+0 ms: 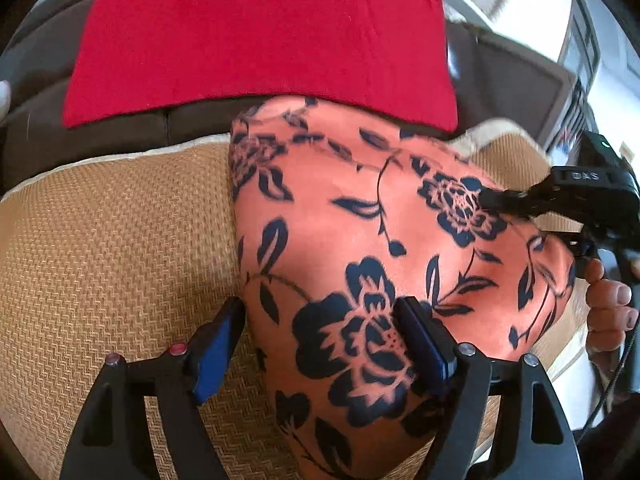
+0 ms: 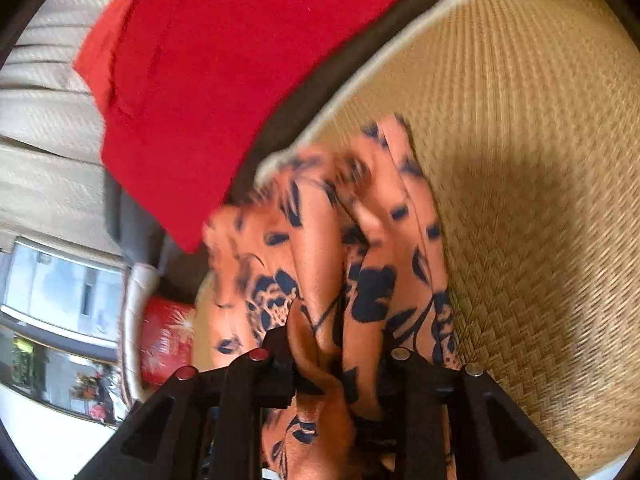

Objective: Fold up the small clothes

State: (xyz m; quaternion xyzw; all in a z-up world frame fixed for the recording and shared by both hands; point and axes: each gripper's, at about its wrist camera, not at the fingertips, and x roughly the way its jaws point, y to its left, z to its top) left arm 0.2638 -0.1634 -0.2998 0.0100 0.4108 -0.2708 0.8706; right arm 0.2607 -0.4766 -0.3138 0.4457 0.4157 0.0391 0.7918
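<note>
An orange garment with a dark blue flower print lies on a woven tan mat. My left gripper is open, its blue pads straddling the garment's near left edge. My right gripper is shut on a bunched fold of the orange garment, which drapes forward from its fingers. The right gripper also shows in the left wrist view at the garment's right side, held by a hand. A folded red garment lies behind on the brown sofa; it also shows in the right wrist view.
The mat has a cream border and covers a sofa seat. A brown sofa back rises behind. A cream ribbed cushion and a red printed cushion lie to the side. A window is beyond.
</note>
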